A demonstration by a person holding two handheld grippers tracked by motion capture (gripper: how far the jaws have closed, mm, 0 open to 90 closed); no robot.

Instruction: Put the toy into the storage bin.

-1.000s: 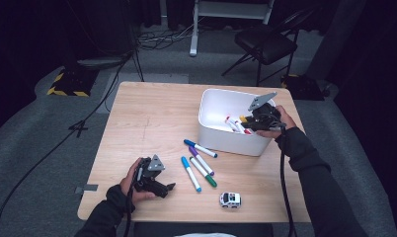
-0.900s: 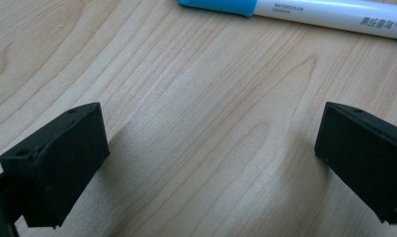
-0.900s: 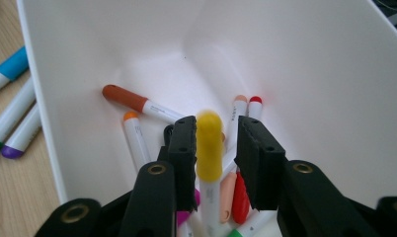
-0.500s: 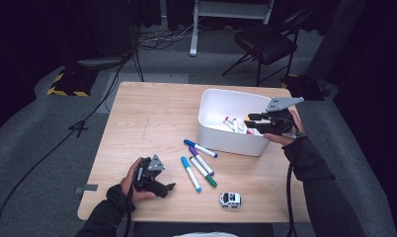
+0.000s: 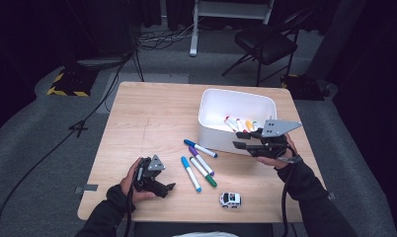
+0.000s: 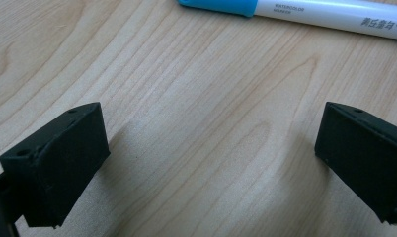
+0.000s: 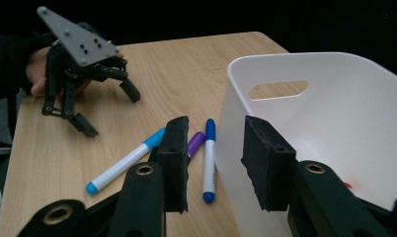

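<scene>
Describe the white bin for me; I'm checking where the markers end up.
The white rectangular plastic bin stands upright on the light wooden table, near its far right part. It has rounded corners, smooth glossy walls and a slot handle cut in one end. Several coloured markers lie inside. The right claw hovers at its near rim.

Just beyond my left fingers, the blue marker (image 6: 305, 10) reads "WATERCOLOR" in small print, then Chinese characters I can't read.

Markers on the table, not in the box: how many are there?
4, all between the two hands: a dark blue marker nearest the box, then purple, green and light blue side by side.
</scene>
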